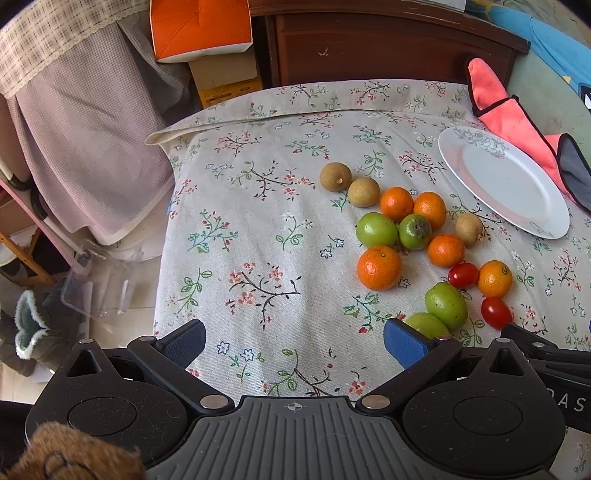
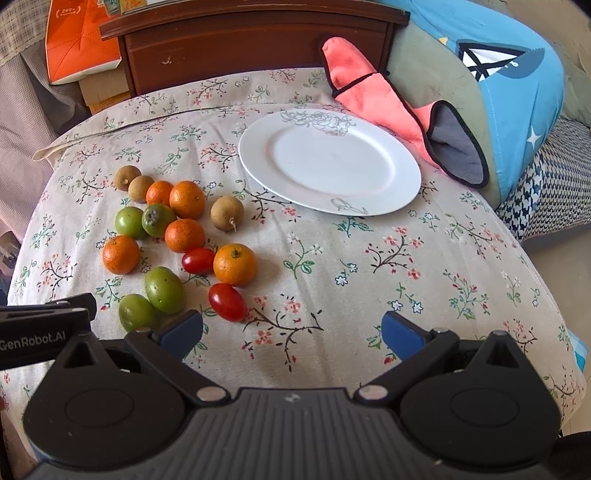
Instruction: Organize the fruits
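Observation:
Loose fruit lies on the floral cloth: several oranges (image 2: pixel 235 264) (image 1: pixel 379 267), green fruits (image 2: pixel 164 290) (image 1: pixel 445 305), brown longans (image 2: pixel 227 213) (image 1: pixel 335 177) and two cherry tomatoes (image 2: pixel 228 301) (image 1: pixel 496 312). An empty white plate (image 2: pixel 402 173) (image 1: pixel 546 214) sits beyond them to the right. My left gripper (image 1: pixel 294 341) is open over bare cloth, left of the fruit, its right pad (image 1: pixel 404 341) beside a green fruit. My right gripper (image 2: pixel 291 336) is open too, with the nearest tomato just ahead of its left pad (image 2: pixel 183 332).
A pink and grey cloth (image 2: pixel 373 94) lies behind the plate against a blue cushion (image 2: pixel 517 81). A dark wooden headboard (image 2: pixel 255 40) stands at the back, with an orange box (image 1: pixel 201 27) to its left. The table drops off at the left edge (image 1: pixel 162 236).

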The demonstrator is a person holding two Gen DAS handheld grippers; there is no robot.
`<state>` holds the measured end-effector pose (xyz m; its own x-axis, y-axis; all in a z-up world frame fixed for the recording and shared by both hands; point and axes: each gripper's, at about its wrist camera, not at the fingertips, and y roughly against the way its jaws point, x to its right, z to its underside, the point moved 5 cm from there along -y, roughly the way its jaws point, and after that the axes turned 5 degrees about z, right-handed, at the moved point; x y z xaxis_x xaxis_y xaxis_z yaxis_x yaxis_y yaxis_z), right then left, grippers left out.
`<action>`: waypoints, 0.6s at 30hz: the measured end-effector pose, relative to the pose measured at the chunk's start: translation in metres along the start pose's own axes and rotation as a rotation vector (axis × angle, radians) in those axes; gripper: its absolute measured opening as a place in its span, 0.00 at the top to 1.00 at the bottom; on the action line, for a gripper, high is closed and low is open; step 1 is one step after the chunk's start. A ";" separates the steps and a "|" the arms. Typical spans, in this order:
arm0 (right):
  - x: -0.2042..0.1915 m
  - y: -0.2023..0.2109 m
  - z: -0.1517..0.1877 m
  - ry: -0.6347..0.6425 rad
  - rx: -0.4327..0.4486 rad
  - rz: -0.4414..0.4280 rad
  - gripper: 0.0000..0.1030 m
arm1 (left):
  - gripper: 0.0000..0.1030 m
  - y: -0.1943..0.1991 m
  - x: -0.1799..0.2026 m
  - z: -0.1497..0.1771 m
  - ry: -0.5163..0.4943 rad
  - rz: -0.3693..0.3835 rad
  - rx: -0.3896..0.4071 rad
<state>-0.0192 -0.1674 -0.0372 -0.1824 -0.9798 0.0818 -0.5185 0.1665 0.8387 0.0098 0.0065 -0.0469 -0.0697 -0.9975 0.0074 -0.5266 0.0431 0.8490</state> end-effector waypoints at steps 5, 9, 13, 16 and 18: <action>-0.001 0.000 0.001 0.005 -0.001 0.001 0.01 | 0.01 -0.001 0.000 0.001 -0.001 -0.004 -0.004; -0.002 -0.001 0.001 0.009 -0.003 0.002 0.01 | 0.01 -0.002 -0.001 0.001 -0.001 -0.007 -0.004; -0.003 -0.001 0.000 0.014 -0.004 0.001 0.01 | 0.01 -0.002 -0.002 0.002 -0.002 -0.010 -0.005; -0.003 -0.001 0.001 0.015 -0.005 0.001 0.01 | 0.01 -0.003 -0.002 0.002 -0.003 -0.013 -0.006; -0.003 -0.001 0.001 0.015 -0.004 0.002 0.01 | 0.01 -0.003 -0.003 0.002 -0.003 -0.013 -0.006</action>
<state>-0.0186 -0.1643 -0.0384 -0.1706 -0.9811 0.0911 -0.5147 0.1676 0.8408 0.0093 0.0090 -0.0505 -0.0649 -0.9979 -0.0051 -0.5227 0.0297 0.8520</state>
